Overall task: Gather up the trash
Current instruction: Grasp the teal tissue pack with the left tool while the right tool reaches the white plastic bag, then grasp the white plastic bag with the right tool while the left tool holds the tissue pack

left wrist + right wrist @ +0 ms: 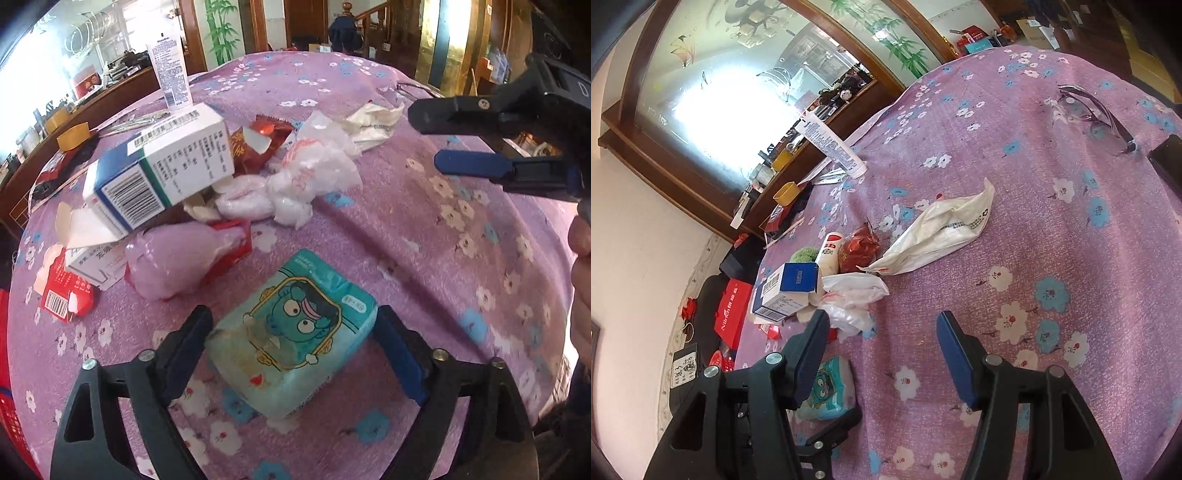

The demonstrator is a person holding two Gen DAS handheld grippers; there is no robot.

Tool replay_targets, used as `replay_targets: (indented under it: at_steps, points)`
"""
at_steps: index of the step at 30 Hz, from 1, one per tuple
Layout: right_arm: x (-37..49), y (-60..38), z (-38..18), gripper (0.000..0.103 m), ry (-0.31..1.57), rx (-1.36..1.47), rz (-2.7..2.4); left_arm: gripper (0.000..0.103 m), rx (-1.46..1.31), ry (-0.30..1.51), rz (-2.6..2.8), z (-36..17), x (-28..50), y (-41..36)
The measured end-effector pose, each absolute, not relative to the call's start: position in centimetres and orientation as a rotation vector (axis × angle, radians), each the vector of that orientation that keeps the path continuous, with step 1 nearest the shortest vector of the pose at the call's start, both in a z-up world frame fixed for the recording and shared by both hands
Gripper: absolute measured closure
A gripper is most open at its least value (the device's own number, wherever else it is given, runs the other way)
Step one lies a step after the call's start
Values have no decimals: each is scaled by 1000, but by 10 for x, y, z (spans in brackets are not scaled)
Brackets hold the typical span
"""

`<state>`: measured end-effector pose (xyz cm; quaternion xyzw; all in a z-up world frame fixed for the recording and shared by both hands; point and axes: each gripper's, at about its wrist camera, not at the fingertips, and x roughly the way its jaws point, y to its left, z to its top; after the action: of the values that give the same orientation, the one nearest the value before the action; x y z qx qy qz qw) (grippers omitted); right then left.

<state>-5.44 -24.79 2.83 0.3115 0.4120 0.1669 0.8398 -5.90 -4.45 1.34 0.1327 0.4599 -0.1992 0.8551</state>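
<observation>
**Twin black grippers, blue-lined and bolted in silver**

Each gripper is built from black plastic struts with triangular cut-outs. Blue pads (400,360) are fitted along the inner faces of the fingers (955,350), and round silver screws (438,355) are set at the finger joints of the left gripper (295,347) and right gripper (882,354).

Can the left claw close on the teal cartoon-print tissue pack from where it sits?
Probably yes: the left claw is open with the teal cartoon-print tissue pack already between its fingers, nothing else in the gap.
</observation>
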Motion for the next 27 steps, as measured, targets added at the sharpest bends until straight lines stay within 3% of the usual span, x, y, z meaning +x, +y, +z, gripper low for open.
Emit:
replay_targets:
  at_steps: [1,3,9,18,20,27]
  points:
    - [-53,-247,28,38,874,657,351,22,277,959,-415,14,-58,-47]
    - [-50,-244,27,38,883,652,350,36,279,934,-408,15,-64,-50]
    - [-35,-231,25,38,906,645,352,58,211,867,-316,23,-75,-25]
    - [-1,-187,14,39,934,579,369,62,13,760,-139,33,-89,39]
    - [0,-177,15,63,915,532,389,62,18,756,-140,33,-91,39]
    - [-48,-165,42,67,671,365,415,62,63,667,-114,37,-106,30]
